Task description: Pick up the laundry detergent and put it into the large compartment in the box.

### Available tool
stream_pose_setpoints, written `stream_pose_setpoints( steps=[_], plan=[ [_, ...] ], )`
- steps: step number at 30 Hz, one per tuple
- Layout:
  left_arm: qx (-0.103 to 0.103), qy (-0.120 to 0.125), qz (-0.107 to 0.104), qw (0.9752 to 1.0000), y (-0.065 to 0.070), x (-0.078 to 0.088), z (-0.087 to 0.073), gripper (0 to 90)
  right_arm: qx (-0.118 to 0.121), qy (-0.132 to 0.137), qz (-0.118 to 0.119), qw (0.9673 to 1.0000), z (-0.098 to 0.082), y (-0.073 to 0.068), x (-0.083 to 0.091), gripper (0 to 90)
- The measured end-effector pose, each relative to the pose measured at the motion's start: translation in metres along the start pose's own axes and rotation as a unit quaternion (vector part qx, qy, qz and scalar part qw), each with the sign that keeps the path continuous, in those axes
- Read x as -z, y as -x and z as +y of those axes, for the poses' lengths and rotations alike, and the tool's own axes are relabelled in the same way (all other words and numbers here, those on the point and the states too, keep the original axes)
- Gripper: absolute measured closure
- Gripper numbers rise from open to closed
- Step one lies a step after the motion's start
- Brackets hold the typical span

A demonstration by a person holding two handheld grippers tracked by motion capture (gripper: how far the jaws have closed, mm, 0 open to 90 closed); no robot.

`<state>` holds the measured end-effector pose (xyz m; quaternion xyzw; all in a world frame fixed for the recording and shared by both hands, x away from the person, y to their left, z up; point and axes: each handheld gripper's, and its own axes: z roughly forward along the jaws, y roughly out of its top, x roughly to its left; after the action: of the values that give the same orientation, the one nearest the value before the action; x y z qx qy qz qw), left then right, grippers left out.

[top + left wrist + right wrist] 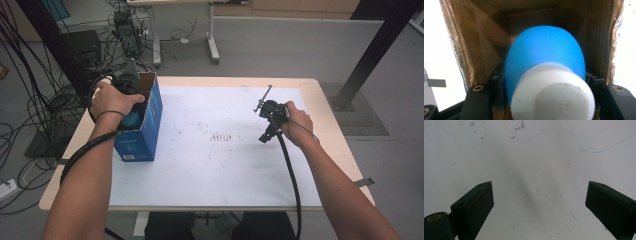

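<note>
A blue rounded object with a white cylindrical end (544,57) sits between the jaws of my left gripper (545,82), which is shut on it. Gripper and object are inside an open cardboard box, brown inside (486,37) and blue outside (142,135). In the high view the box stands at the table's left, my left gripper (129,87) reaches down into its open top, and a bit of the blue object (133,119) shows under the hand. My right gripper (266,120) hovers over the white sheet at the right, open (539,200) with nothing between its fingers.
A white sheet (220,165) with faint marks covers most of the wooden table (330,135). A black cable (292,185) trails from the right gripper toward the near edge. Cables and equipment (125,30) lie on the floor beyond the left side.
</note>
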<state>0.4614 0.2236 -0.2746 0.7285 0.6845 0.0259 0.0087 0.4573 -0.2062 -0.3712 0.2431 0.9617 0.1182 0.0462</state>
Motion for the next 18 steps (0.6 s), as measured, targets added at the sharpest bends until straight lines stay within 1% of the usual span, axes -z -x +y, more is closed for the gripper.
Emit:
stream_pose_setpoints(
  steps=[18],
  plan=[
    [0.001,0.002,0.0,1.0,0.0,0.0001,-0.0011,37.7,0.002,0.0,-0.002,1.0,-0.0001,-0.0004,0.0011,7.5]
  ],
)
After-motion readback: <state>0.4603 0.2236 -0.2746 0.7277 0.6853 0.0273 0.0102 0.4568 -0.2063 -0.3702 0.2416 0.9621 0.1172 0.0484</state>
